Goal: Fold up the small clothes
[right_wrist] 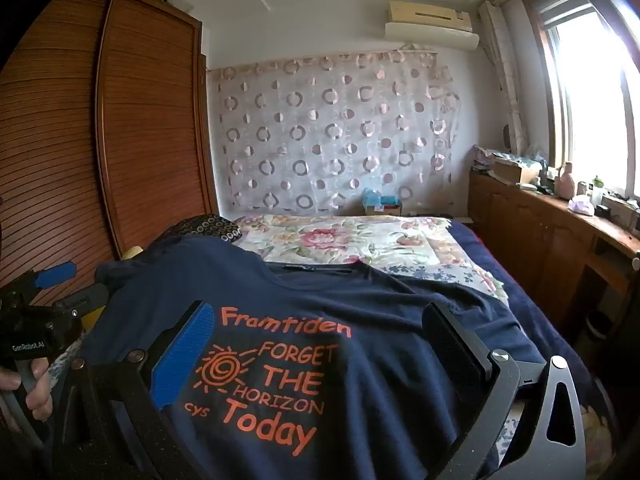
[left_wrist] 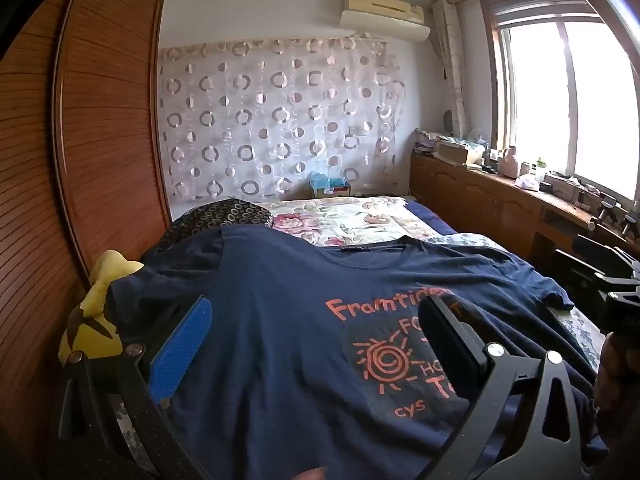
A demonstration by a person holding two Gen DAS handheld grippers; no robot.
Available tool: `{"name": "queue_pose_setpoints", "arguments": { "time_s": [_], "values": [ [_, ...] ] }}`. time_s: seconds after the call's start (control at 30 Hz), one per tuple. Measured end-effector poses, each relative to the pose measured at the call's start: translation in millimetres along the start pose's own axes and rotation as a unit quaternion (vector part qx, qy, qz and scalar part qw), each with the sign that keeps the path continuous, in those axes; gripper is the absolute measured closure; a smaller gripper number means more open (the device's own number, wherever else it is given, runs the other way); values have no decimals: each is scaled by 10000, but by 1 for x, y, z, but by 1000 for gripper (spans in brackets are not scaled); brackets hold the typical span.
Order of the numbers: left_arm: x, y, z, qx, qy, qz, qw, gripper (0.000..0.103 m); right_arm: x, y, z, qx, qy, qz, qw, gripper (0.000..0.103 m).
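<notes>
Navy T-shirt [right_wrist: 360, 304] spread ahead of both tools: soft, light, limp. Left tool [left_wrist: 316, 344] and right tool [right_wrist: 320, 348] released, empty. Best pinched at hem corners or sleeves.

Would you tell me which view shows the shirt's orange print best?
The right wrist view: the whole print reads clearly. In the left wrist view, the print is partly hidden behind a finger.

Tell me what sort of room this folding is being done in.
Most likely a home bedroom: a bed with a floral cover, a louvred wooden wardrobe beside it, and a wall air conditioner. The navy T-shirt lies spread on the bed.
</notes>
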State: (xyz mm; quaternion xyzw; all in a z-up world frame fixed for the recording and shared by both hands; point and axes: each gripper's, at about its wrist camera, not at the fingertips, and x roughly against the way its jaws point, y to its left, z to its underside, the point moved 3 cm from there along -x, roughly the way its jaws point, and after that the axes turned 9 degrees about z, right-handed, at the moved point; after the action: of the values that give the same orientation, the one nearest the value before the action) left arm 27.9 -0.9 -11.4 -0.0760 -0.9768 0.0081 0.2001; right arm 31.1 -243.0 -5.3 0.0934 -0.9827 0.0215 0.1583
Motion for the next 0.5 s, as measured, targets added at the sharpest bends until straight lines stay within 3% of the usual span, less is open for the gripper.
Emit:
{"name": "queue_pose_setpoints", "arguments": {
  "time_s": [0.5],
  "values": [
    [1,1,0,54,-18,14,10000,0,0,2,0,21,7,-13,10000,0]
  ]
}}
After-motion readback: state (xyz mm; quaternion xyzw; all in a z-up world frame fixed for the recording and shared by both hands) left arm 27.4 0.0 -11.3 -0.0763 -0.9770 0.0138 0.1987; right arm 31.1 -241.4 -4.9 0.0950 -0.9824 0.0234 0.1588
